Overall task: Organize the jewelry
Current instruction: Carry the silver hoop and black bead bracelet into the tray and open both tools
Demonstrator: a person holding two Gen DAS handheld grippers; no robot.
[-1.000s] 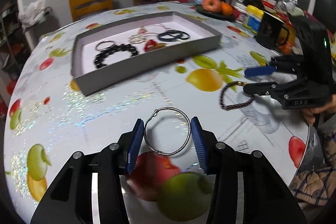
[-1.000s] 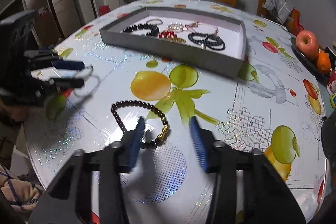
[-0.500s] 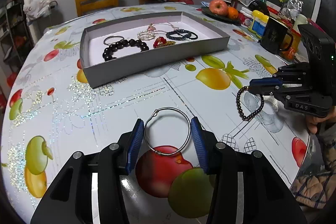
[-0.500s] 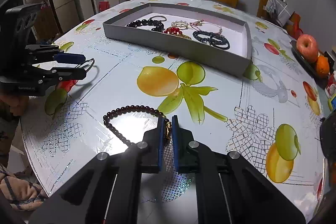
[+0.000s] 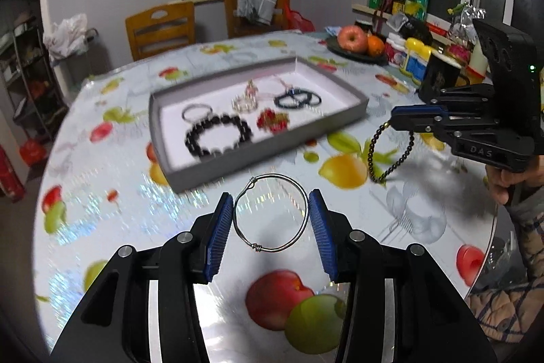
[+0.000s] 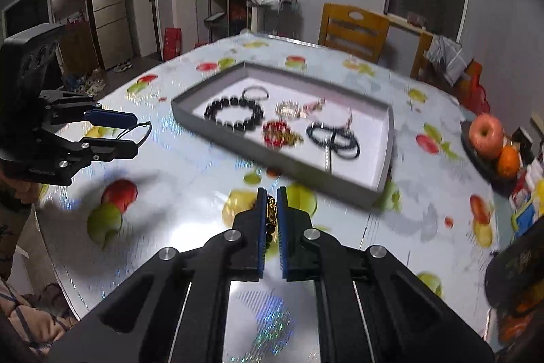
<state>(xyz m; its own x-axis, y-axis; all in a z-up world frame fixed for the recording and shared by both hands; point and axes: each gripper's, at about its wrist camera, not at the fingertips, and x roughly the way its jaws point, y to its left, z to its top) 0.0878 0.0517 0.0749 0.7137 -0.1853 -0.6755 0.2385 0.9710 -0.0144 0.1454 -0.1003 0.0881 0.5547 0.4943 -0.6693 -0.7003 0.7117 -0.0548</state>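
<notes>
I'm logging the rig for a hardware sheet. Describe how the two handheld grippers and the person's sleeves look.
Both grippers are matte black plastic with silver bolt heads. The left gripper and right gripper each have two angular fingers faced with ribbed blue pads. The right one's black body carries raised lettering and a small green light. The sleeves are quilted plaid fabric. No cables show.

Tray (image 5: pixel 272 155) contents motion-blurred in both views; small pale pieces (image 5: pixel 244 102) mid-tray too smeared to identify. Bead bracelet (image 6: pixel 271 213) mostly hidden between right hand-held gripper (image 6: pixel 271 203) pads; only gold charm and a few beads show. Person's hand (image 5: pixel 503 179) cut off at right edge. Bottles (image 5: pixel 416 58) on far right tabletop (image 5: pixel 102 193): labels unreadable. Tabletop near edge hidden by gripper bodies.
</notes>
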